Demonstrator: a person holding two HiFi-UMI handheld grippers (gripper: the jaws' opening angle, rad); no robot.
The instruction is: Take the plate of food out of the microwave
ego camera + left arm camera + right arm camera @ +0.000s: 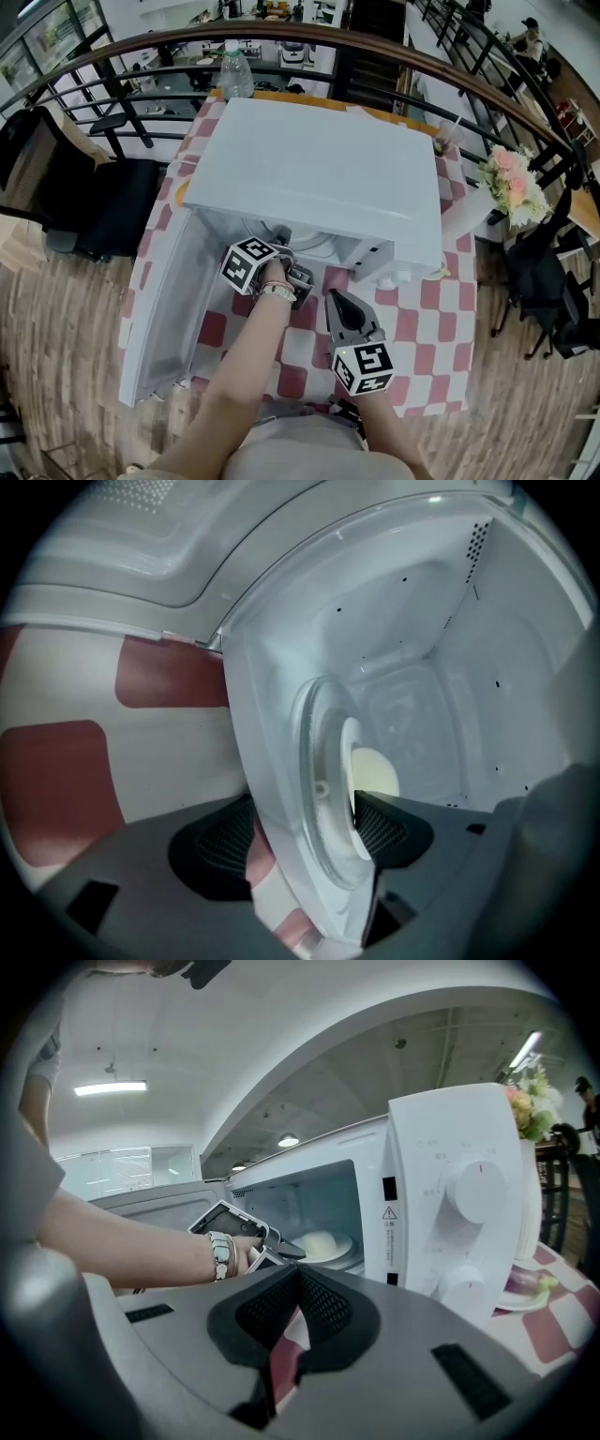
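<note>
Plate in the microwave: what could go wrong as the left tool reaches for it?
The plate sits on the glass turntable, so the open left tool, at the microwave mouth, might clamp both rims. The pale food could slide off if the plate tips coming out.

This looks like an upper-floor lounge in an open office or café building. A curved black railing [281, 37] beyond the left gripper [305, 829] overlooks desks [187, 70] below. The floor is wood plank [56, 309], the table has a checked cloth [422, 323], black chairs [103, 211] stand to its left, and pink flowers [511, 178] sit to the right of the right gripper [337, 302].
</note>
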